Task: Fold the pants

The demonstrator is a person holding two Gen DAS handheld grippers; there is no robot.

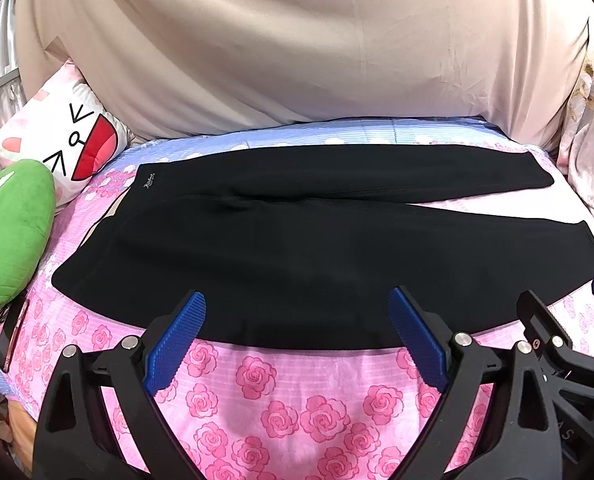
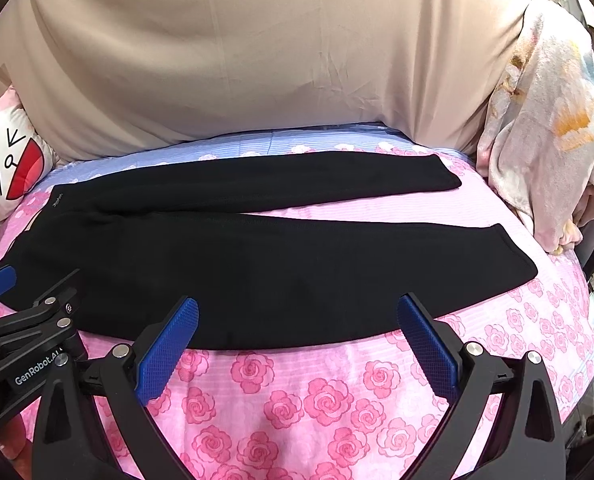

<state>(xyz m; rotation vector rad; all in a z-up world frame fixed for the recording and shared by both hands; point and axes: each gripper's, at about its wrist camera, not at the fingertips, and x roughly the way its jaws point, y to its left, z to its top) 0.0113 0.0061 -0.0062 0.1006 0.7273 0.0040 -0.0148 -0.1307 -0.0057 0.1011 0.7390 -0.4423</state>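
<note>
Black pants (image 1: pixel 297 248) lie flat on the bed (image 1: pixel 257 396), spread over a pink rose-print bedsheet (image 2: pixel 317 400). Waistband to the left, with a small pale logo (image 1: pixel 150 187) at its far corner; both legs run out to the right. Legs are parted in a shallow V: far leg (image 2: pixel 297 178) and near leg (image 2: pixel 337 264) apart at the hems, a wedge of sheet showing between them.

Progress, as judged: no fold made yet. Garment is only laid out and roughly smoothed. Left to do, most likely: bring one leg over the other, then fold lengthwise toward the waistband.

Left gripper (image 1: pixel 297 312): jaws spread wide, holding nothing, blue pads (image 1: pixel 177 344) at the near edge of the pants, toward the waist half. Whether the pad tips touch the cloth, cannot tell.

Right gripper (image 2: pixel 297 316): likewise released and empty, jaws wide, at the near edge of the near leg. The two grippers sit close side by side; each shows at the margin of the other's view.

Surroundings: beige cloth (image 1: pixel 297 60) draped behind the bed; white cartoon-face pillow (image 1: pixel 69 136) and green plush cushion (image 1: pixel 13 228) at the left; a floral blanket (image 2: pixel 545 132) heaped at the right. None of these touches the pants.
</note>
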